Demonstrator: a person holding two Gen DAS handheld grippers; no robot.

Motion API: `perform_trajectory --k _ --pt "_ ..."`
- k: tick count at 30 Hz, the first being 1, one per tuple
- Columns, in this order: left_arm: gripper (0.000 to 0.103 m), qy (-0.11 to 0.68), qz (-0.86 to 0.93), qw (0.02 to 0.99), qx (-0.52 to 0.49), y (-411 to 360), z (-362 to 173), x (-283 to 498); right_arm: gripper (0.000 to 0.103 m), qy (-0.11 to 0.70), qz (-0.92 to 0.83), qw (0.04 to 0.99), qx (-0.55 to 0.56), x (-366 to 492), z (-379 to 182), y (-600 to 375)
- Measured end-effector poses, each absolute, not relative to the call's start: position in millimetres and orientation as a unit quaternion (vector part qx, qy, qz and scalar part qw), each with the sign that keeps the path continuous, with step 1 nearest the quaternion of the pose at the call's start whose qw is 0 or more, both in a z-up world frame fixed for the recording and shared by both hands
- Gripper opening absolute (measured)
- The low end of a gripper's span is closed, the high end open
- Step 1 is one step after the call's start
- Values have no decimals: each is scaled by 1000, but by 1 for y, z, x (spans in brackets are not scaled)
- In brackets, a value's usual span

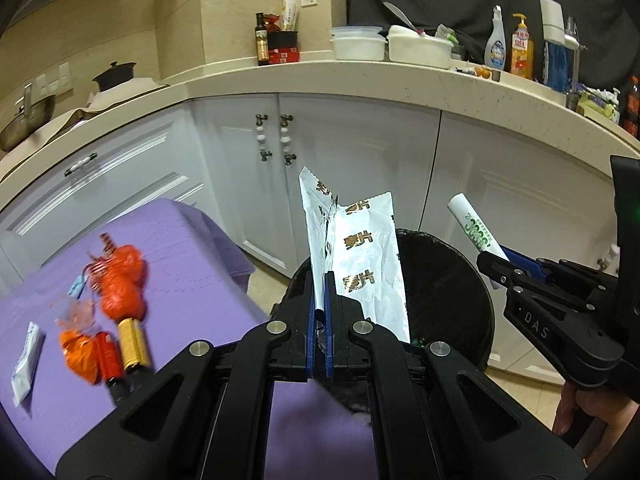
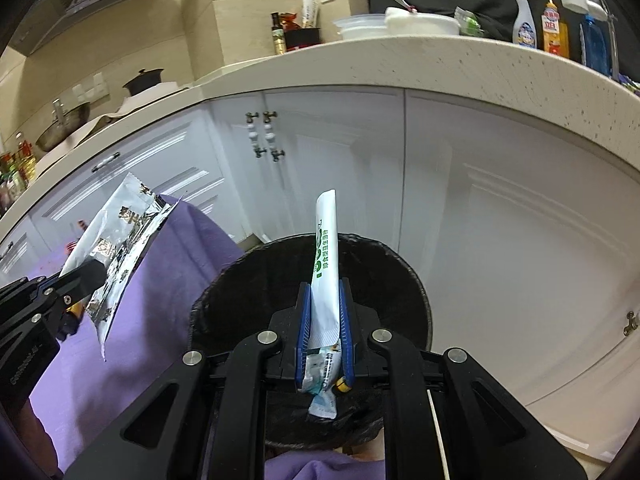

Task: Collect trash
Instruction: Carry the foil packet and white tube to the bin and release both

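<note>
surroundings: white cabinet doors [image 1: 360,184] w/ beaded handles behind; pale countertop [image 1: 360,76] above carries white containers [image 1: 358,42], dark oil bottle [image 1: 262,40], spray bottle [image 1: 495,40], orange soap bottle [image 1: 521,48]; wok [image 1: 24,120] far left.
surface: purple-covered surface [image 1: 180,248] left of bin; on it orange plastic scraps [image 1: 120,284], gold thread spool [image 1: 132,340], red spool [image 1: 106,354], small white sachet [image 1: 26,356]. All blurred.
bin: black-lined trash bin [image 2: 380,280] on floor betw. surface and cabinets, mouth open, nothing blocking it; contents too dark to tell.
wrapper: silver-white foil wrapper [image 1: 360,256] w/ gold characters, creased, standing up from the left jaws, at the bin's left rim.
sleeve: white paper sleeve [image 2: 326,272] w/ green print, narrow, upright & tilted slightly left, over the bin mouth; crumpled lower end hangs below the pads.
left gripper [image 1: 319,308]: jaws together, clamped on the wrapper's lower edge; angled down, at the bin's near-left rim.
right gripper [image 2: 325,320]: jaws clamped on the sleeve's lower part; angled down over the bin, right of the left one; fingers of the person's hand [image 1: 568,408] show under it.
</note>
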State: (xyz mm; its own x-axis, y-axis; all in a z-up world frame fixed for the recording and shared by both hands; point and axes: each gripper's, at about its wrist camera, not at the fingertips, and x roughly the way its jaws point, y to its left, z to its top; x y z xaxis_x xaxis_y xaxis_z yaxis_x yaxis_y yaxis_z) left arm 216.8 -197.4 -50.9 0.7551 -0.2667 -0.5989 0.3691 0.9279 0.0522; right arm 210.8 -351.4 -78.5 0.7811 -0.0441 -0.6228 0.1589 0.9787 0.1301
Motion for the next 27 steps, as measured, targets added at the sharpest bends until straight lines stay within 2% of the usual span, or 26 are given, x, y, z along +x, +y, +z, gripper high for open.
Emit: perform_trajectory --k 7,9,10,11,12,14,19,27 --pt "4 316 -170 928 98 -217 -65 237 15 331 -59 937 96 227 -92 -362" --pt "9 322 -170 926 103 -220 -70 243 17 336 -62 935 97 231 -96 -364" --pt "12 326 -166 925 104 -220 -72 246 23 336 -64 935 98 232 -98 -365" --pt "23 329 -163 924 103 -220 -74 248 30 336 -66 934 99 231 -99 -366" --pt "36 330 -161 925 99 -219 -74 249 33 335 -68 934 100 230 -100 -367" --pt "49 325 -155 929 87 -213 -71 249 35 335 -71 934 99 229 -100 -367" --pt "51 317 -146 934 79 -201 -62 247 42 329 -68 937 97 226 -94 -361" --pt "61 297 -115 946 59 -157 -43 230 47 316 -31 944 87 226 -73 -324"
